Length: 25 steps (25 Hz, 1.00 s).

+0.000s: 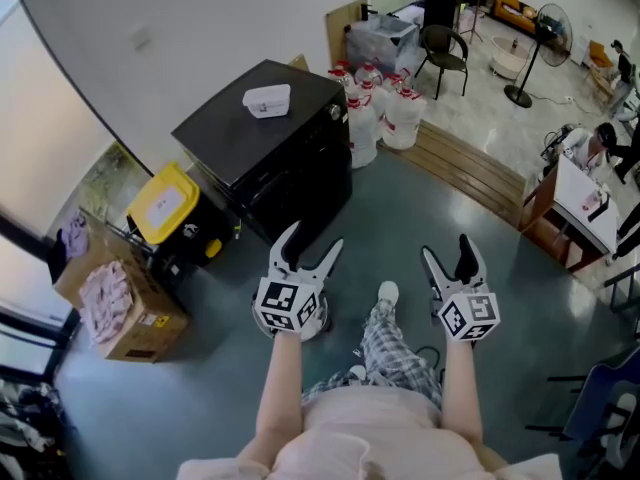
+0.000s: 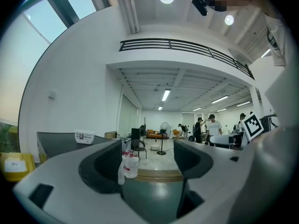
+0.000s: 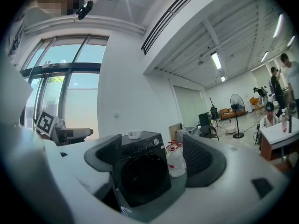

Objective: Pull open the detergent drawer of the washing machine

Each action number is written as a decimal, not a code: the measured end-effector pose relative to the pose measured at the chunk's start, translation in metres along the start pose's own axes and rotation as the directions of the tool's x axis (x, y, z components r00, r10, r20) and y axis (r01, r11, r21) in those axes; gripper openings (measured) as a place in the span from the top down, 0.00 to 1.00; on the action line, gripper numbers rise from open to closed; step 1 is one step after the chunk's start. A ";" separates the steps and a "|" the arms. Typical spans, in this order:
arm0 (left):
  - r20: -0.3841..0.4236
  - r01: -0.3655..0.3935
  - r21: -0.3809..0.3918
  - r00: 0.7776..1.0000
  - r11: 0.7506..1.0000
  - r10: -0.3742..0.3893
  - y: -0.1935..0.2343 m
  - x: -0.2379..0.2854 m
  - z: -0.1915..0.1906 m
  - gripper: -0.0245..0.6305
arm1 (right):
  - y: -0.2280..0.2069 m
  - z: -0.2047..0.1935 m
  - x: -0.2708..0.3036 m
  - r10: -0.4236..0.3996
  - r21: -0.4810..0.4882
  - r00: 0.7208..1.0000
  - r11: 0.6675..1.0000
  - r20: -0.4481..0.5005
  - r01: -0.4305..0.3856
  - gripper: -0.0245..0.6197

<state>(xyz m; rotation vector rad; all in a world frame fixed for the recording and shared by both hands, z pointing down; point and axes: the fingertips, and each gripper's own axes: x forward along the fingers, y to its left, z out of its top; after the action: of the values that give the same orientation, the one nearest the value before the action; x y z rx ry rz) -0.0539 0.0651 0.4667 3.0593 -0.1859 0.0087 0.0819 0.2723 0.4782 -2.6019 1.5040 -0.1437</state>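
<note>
Washing machine [image 1: 300, 173]: a dark front-loader set against the white wall, ahead and left of the person. In the right gripper view [image 3: 140, 171] its round door and a knob on the top panel show. The drawer front cannot be told apart from the dark panel.
On top of it: a small white container [image 1: 267, 99], near the back edge.
Left gripper [image 1: 313, 238]: jaws spread wide with nothing between them, held in the air short of the machine's front. Its own view [image 2: 147, 162] looks past the machine at the room.
Right gripper [image 1: 447, 248]: jaws also wide and empty, level with the left one and well apart from the machine. Its own view [image 3: 152, 157] frames the machine's door.
Beside the machine, right: a cluster of white jugs with red caps [image 1: 380, 108], just next to its side.
Beside the machine, left: a black bin with a yellow lid [image 1: 165, 203], then an open cardboard box [image 1: 130, 318] with pale cloth in it.
Between grippers and machine: bare floor only; the person's checked trouser leg [image 1: 390, 343] and white shoe [image 1: 388, 293] lie below the grippers.
Floor [image 1: 200, 398]: glossy grey-green, ending at a low wooden step [image 1: 470, 168] beyond the jugs.
Room: a large open hall with a black chair [image 1: 445, 53], a standing fan [image 1: 535, 53], a desk [image 1: 590, 203] at the right, and people [image 2: 212, 125] far off.
</note>
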 end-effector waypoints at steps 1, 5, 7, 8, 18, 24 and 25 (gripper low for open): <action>-0.001 -0.003 0.002 1.000 1.000 0.003 0.003 0.007 0.000 0.45 | -0.004 0.000 0.008 0.004 0.001 1.000 1.000 -0.001 -0.004 0.34; 0.001 -0.029 0.012 1.000 1.000 0.028 0.025 0.041 -0.001 0.45 | -0.021 0.000 0.052 0.025 -0.002 1.000 1.000 -0.010 -0.025 0.33; 0.001 -0.056 0.014 0.998 0.998 0.056 0.038 0.057 -0.007 0.45 | -0.030 -0.004 0.079 0.053 -0.005 0.999 0.999 -0.014 -0.053 0.33; 0.001 -0.072 0.017 0.997 0.997 0.072 0.045 0.066 -0.011 0.45 | -0.035 -0.007 0.095 0.070 -0.006 0.997 0.998 -0.015 -0.070 0.34; 0.010 -0.315 -0.002 0.949 0.949 0.315 0.171 0.167 -0.007 0.45 | -0.038 -0.003 0.314 0.344 0.004 0.935 0.939 -0.084 -0.345 0.34; 0.001 -0.494 0.008 0.870 0.870 0.494 0.238 0.188 -0.003 0.45 | -0.007 -0.006 0.425 0.531 0.023 0.837 0.846 -0.129 -0.533 0.34; -0.002 -0.519 0.010 0.855 0.855 0.519 0.247 0.187 -0.002 0.45 | -0.001 -0.008 0.439 0.556 0.030 0.820 0.830 -0.135 -0.557 0.34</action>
<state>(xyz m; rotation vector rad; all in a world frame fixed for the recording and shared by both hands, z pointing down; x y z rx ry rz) 0.1017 -0.2017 0.4896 2.9084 -1.0065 0.0477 0.3000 -0.1081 0.4928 -2.0706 2.2468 -0.2548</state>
